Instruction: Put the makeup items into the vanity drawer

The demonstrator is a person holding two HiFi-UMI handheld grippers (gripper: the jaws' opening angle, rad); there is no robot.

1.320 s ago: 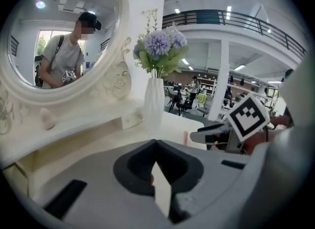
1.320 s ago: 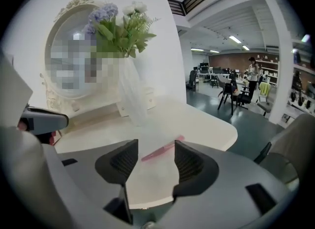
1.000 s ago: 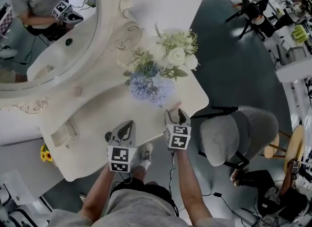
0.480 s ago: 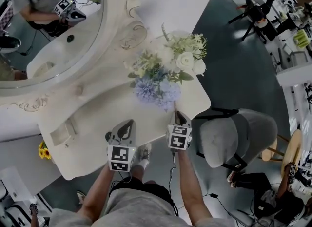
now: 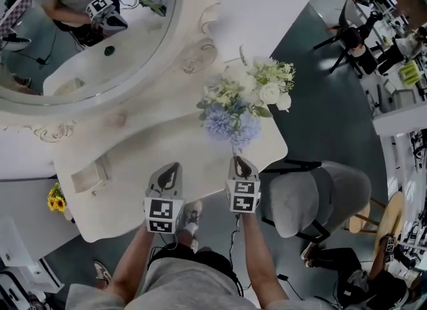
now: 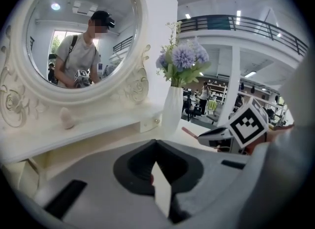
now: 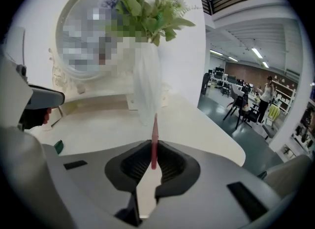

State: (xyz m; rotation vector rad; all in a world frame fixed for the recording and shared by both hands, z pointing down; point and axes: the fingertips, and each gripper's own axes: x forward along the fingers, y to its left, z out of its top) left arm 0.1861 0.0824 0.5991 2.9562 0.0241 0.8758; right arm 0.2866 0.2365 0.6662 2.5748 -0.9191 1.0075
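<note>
Wide a second ago, the right tongs have just closed on a thin pink pencil, held over the desk at lower centre. Light, stiff, probably brittle: best gripped mid-shaft. Left tongs sit closed, empty.

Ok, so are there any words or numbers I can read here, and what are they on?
No readable text anywhere.
Left cube on the left claw, right cube on the right claw: only black-and-white square patterns, no letters.
Pink stick in the right claw: no print visible.
Anything farther off: too small or blurred to read.
</note>
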